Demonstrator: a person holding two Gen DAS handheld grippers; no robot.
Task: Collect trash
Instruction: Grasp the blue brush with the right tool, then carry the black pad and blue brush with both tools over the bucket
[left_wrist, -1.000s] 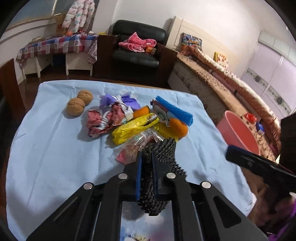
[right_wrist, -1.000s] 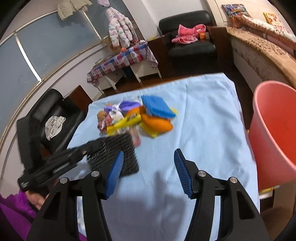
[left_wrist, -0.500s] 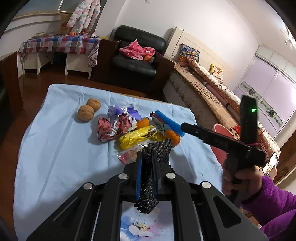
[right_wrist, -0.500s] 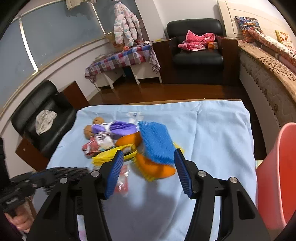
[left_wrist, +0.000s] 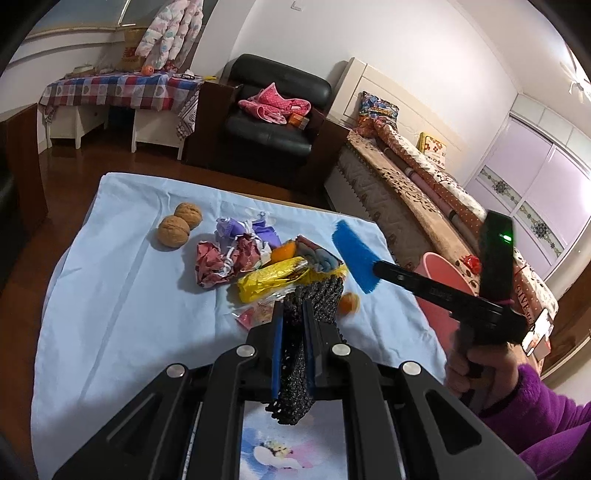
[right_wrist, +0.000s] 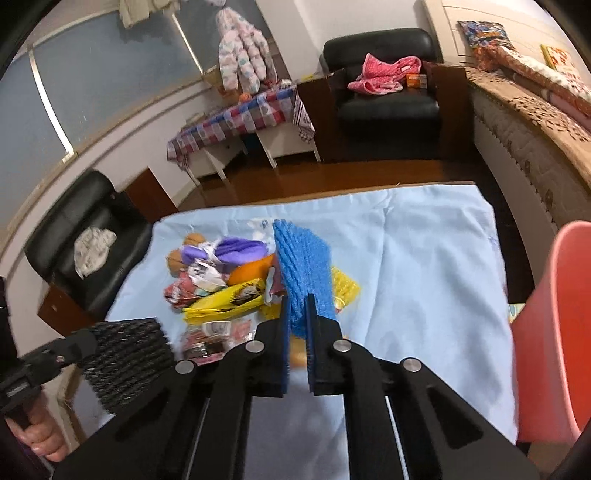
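**Blue pad lifted, bucket to the right**

Right gripper is pinching the blue pad, long axis running forward; pink bucket is standing beyond the table's right edge. Left gripper is clamping the black mesh over the trash pile.

Little can be read. On the red-and-white bedspread edge beside the pink bin, in the left wrist view, the capitals "IVE" stand in part, the rest hidden. The black arm of the right claw carries small raised lettering, too small to make out. The wrappers' print is illegible.
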